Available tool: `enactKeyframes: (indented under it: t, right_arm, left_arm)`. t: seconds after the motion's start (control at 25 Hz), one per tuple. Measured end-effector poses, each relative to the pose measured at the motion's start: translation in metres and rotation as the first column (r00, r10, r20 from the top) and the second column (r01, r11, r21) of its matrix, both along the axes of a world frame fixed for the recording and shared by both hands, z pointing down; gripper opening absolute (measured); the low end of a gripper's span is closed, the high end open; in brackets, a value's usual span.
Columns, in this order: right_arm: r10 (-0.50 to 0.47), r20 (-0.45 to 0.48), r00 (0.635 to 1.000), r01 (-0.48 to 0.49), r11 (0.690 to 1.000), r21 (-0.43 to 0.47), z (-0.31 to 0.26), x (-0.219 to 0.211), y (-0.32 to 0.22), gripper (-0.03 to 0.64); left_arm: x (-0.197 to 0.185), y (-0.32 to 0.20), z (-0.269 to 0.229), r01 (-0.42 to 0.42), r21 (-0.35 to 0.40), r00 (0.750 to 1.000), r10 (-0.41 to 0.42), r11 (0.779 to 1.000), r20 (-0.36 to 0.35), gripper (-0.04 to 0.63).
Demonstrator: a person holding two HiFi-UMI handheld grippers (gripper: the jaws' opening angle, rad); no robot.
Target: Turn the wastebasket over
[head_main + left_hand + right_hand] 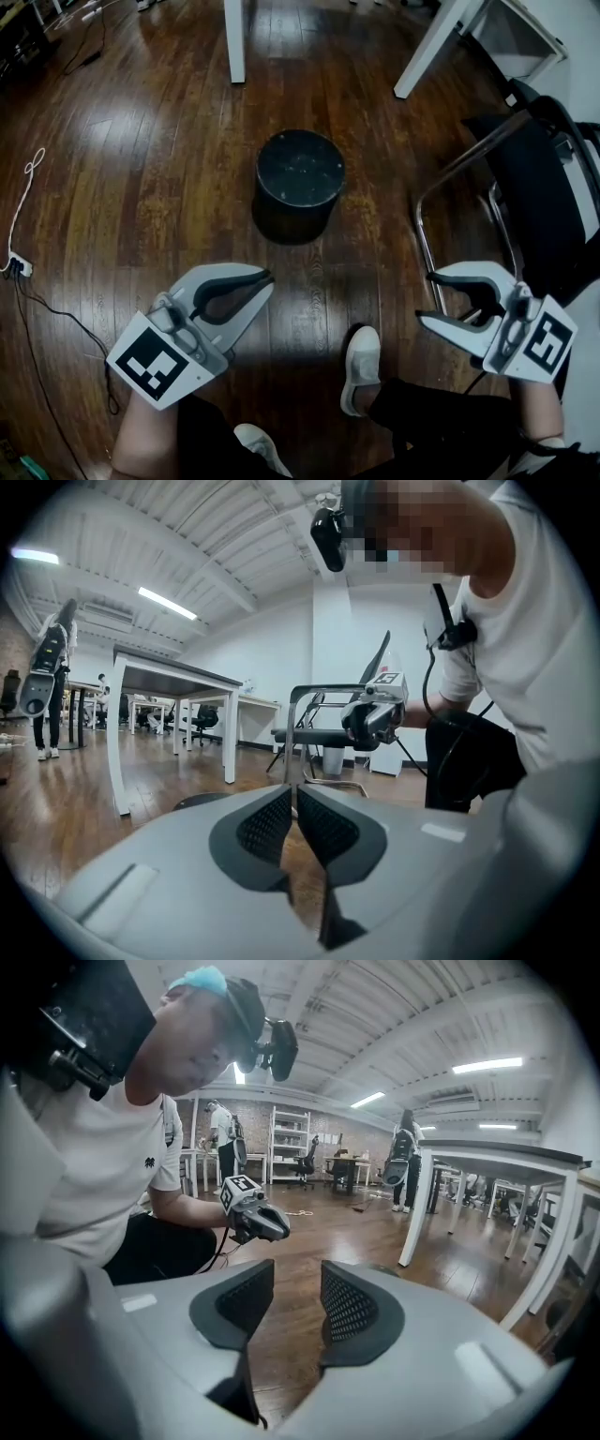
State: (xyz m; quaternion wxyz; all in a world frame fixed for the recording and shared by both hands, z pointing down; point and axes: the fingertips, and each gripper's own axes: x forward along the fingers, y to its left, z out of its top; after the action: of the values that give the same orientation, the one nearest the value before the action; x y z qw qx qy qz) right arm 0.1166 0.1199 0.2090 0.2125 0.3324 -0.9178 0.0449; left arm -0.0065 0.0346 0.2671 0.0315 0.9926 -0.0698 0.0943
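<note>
Jaws nearly together on left gripper (269,279), apart on right gripper (426,298), both empty; wastebasket (298,183) mouth unseen.

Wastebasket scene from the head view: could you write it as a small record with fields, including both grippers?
wastebasket: black, round, standing on the wooden floor, closed flat face upward
left gripper: jaws together, nothing between them, not touching the wastebasket
right gripper: jaws apart, nothing between them, not touching the wastebasket
nearby: chair at the right, white table leg beyond the wastebasket, person's white shoe between the grippers
</note>
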Motion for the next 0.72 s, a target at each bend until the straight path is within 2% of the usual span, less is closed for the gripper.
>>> enactKeyframes:
  t: [0.72]
  right_arm:
    - [-0.013, -0.012, 1.000, 0.013, 1.000, -0.017, 0.005, -0.008, -0.006, 0.155]
  left_arm:
    - [0.000, -0.009, 0.014, 0.001, 0.016, 0.999, -0.002, 1.000, 0.039, 0.018]
